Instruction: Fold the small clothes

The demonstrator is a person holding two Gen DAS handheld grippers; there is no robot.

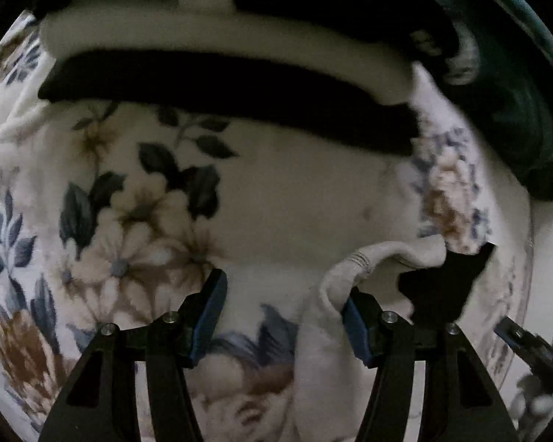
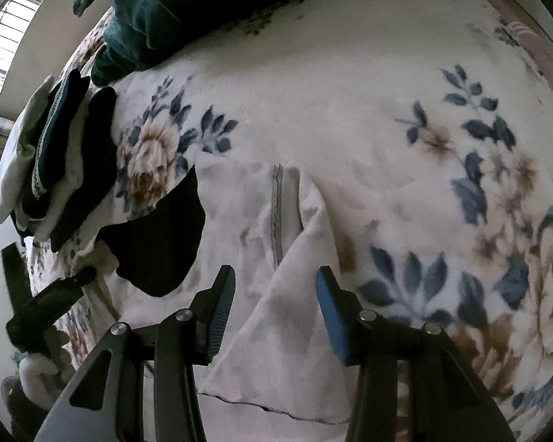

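Fleece, floral and plush, the blanket [image 2: 368, 84] fills both views; a stack [image 2: 55, 154] of folded pieces sits at its edge. The pale garment [image 2: 291, 294] lies flat under the right gripper [image 2: 275, 311], jaws apart, empty. It looks thin and limp (best pinched at a hem corner). The left gripper [image 1: 282, 318], also open, straddles its bunched end.

Both wrist views look down closely, somewhat blurrily, sharing the floral blanket [image 1: 295, 191] [image 2: 350, 92].
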